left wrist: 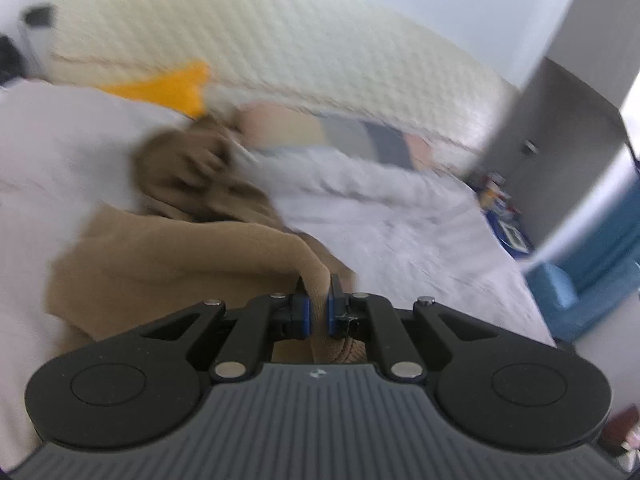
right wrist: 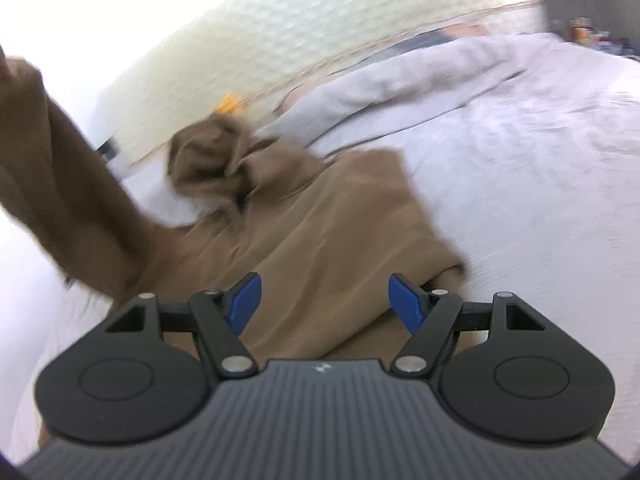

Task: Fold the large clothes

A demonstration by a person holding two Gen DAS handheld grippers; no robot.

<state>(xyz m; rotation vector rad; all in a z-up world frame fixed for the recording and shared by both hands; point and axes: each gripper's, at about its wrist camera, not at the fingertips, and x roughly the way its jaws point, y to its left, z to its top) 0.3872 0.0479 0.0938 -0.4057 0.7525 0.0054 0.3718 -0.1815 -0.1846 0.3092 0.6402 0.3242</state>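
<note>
A large tan hooded sweatshirt (right wrist: 320, 224) lies spread on a white bed (right wrist: 540, 200), its hood (right wrist: 212, 160) bunched toward the headboard. In the left wrist view my left gripper (left wrist: 318, 300) is shut on a fold of the tan sweatshirt (left wrist: 168, 264), and the cloth rises in a ridge into the blue pads. One sleeve (right wrist: 52, 152) is lifted high at the left edge of the right wrist view. My right gripper (right wrist: 325, 300) hangs open over the sweatshirt's body, with nothing pinched between its blue fingers (right wrist: 242, 296).
A cream quilted headboard (left wrist: 260, 40) runs behind the bed. A grey blanket (right wrist: 400, 76) and pillows (left wrist: 360, 136) lie near it, with a yellow item (left wrist: 172, 88) beside them. A grey cabinet (left wrist: 560, 140) and a blue object (left wrist: 592, 272) stand at the bed's right side.
</note>
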